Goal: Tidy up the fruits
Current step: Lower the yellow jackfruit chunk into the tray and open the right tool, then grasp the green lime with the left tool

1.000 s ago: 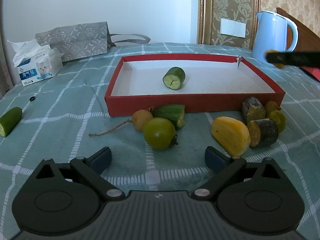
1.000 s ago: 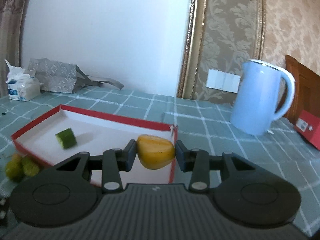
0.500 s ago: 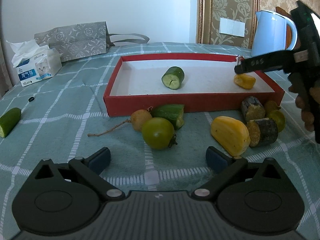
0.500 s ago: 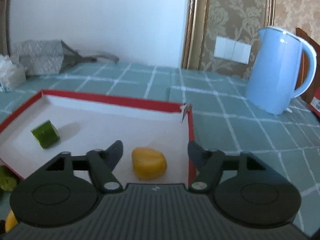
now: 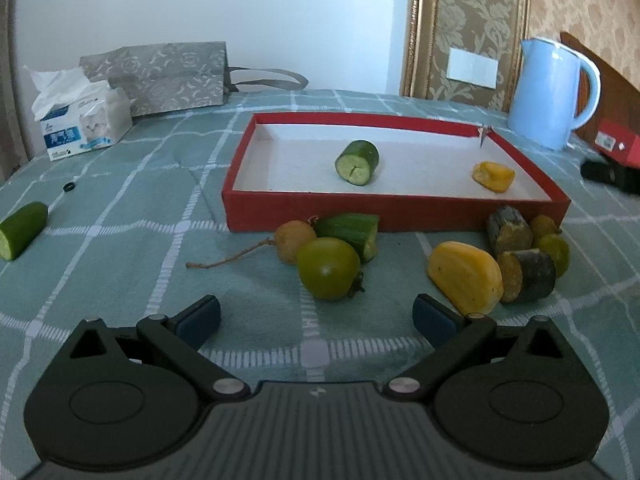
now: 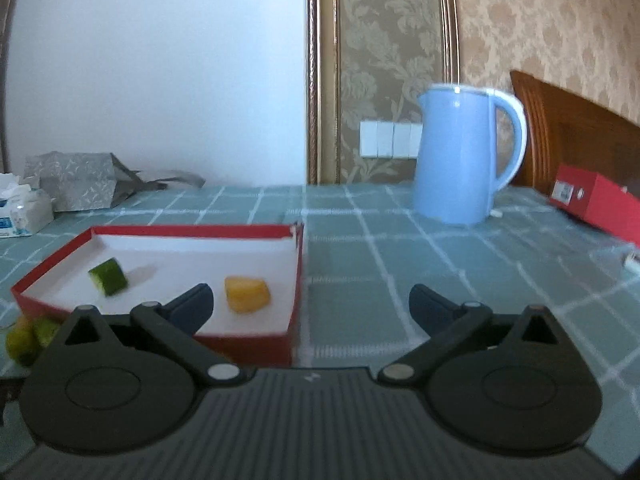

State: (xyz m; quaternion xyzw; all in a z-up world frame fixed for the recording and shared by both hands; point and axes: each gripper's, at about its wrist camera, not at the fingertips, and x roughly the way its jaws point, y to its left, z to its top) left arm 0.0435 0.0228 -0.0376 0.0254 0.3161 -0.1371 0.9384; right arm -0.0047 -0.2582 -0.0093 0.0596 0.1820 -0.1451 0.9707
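On the checked green cloth of the desk (image 5: 120,208) sits a shallow red tray (image 5: 392,210), evidently the collecting place, since two pieces already lie on its white floor: a cucumber chunk (image 5: 357,162) near the middle and a small yellow piece (image 5: 493,176) toward its right wall, well apart, which leaves room between them for more. Waiting fruit is heaped just outside the tray's near wall, probably so each carry stays short: a green tomato (image 5: 329,268) touching a tan round fruit (image 5: 294,240) and a cucumber wedge (image 5: 352,234), and to the right a larger yellow piece (image 5: 464,282) against two dark-skinned stubs (image 5: 526,276) and some small green fruits (image 5: 554,250). One cucumber end (image 5: 22,230) lies far off at the left edge. Low before the tomato, the left gripper (image 5: 316,314) hangs with jaws spread wide and nothing between them, seemingly lined up for a pick. Likewise spread and empty, the right gripper (image 6: 310,302) is beside the tray's right wall, its view blurred. A blue kettle (image 6: 456,156) stands behind, out of the way.
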